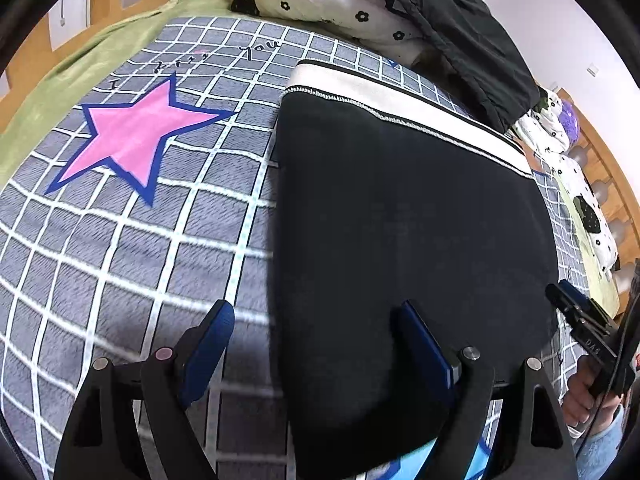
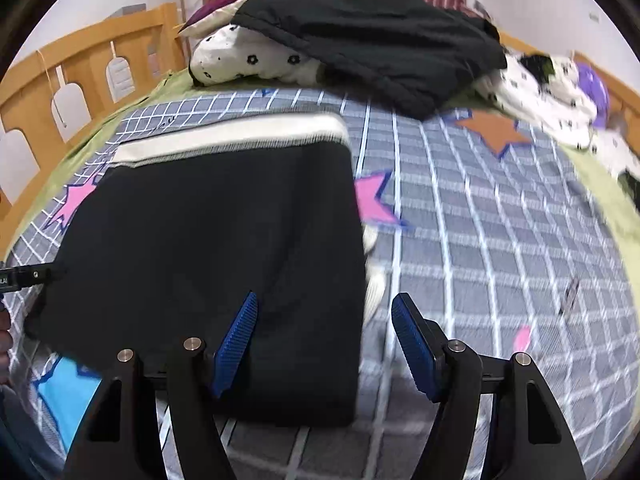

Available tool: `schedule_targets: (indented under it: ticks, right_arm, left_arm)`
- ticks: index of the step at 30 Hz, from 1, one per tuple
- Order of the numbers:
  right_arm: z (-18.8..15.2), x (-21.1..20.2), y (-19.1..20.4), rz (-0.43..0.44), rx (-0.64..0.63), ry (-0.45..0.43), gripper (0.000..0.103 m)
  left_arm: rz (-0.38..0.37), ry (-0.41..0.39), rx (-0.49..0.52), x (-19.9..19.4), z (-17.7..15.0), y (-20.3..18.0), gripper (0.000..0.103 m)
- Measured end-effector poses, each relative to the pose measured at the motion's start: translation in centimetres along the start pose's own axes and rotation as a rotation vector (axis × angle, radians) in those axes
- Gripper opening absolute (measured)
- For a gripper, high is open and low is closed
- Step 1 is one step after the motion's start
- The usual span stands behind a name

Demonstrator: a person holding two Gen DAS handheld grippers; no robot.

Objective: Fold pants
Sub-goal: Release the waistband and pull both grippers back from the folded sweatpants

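Observation:
Folded black pants (image 1: 400, 216) with a white waistband (image 1: 400, 100) lie flat on a grey checked blanket (image 1: 120, 248). In the right wrist view the same pants (image 2: 208, 248) form a neat rectangle with the waistband (image 2: 224, 136) at the far end. My left gripper (image 1: 316, 320) hovers open over the pants' left edge, one blue pad over the blanket, the other over the black cloth. My right gripper (image 2: 324, 320) is open above the pants' right edge, nothing between its pads. The right gripper (image 1: 584, 320) also shows at the far right of the left wrist view.
A dark jacket (image 2: 372, 36) lies on a white flowered quilt (image 2: 256, 56) at the far end of the bed. A wooden bed rail (image 2: 72, 64) runs along the left. Pink star (image 1: 132, 136) and orange star (image 2: 496, 130) prints mark the blanket. A hand (image 1: 588, 404) holds the right tool.

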State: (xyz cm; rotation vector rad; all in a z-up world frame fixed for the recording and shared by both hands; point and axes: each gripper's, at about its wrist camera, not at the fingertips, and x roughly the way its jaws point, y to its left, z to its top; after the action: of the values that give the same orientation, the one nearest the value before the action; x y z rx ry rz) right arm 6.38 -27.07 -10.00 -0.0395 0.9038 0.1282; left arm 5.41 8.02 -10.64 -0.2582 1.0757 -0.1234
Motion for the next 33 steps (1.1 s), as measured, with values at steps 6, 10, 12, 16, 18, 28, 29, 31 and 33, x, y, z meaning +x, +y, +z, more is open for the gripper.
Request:
schedule_targets:
  ticks: [6, 10, 12, 16, 18, 28, 29, 31, 33]
  right_arm:
    - [-2.2, -0.6, 1.3, -0.046, -0.061, 0.003, 0.068]
    - [-3.0, -0.6, 1.4, -0.052, -0.044, 0.026, 0.068]
    - [-3.3, -0.9, 1.3, -0.051, -0.029, 0.032, 0.068]
    - [-3.9, -1.9, 1.1, -0.046, 0.005, 0.039, 0.068]
    - [-4.0, -2.5, 0.8, -0.042, 0.029, 0.039, 0.068]
    - [-3.2, -9.6, 1.6, -0.06, 0.054, -0.09, 0.068]
    - [-3.1, -10.1, 1.8, -0.069, 0.043, -0.1, 0.068]
    - [-2.9, -11.1, 2.4, -0.084, 0.025, -0.107, 0.069]
    - [-2.9, -11.3, 2.9, -0.074, 0.016, -0.088, 0.069]
  left_arm:
    - [-0.014, -0.002, 0.015, -1.2, -2.2, -0.3, 0.085]
    - [-0.025, 0.008, 0.002, -1.2, -3.2, -0.4, 0.085]
    - [-0.022, -0.002, -0.013, -1.4, -3.8, -0.4, 0.085]
    - [0.013, -0.019, 0.007, -2.3, -4.7, -1.0, 0.083]
    - [0.048, -0.053, 0.046, -3.3, -5.1, -1.5, 0.083]
    - [0.076, -0.213, 0.101, -9.3, -5.5, -3.9, 0.083]
    - [0.084, -0.227, 0.107, -9.8, -5.7, -4.3, 0.083]
    - [0.106, -0.252, 0.125, -10.9, -5.9, -5.4, 0.083]
    - [0.135, -0.274, 0.14, -11.6, -6.2, -6.2, 0.083]
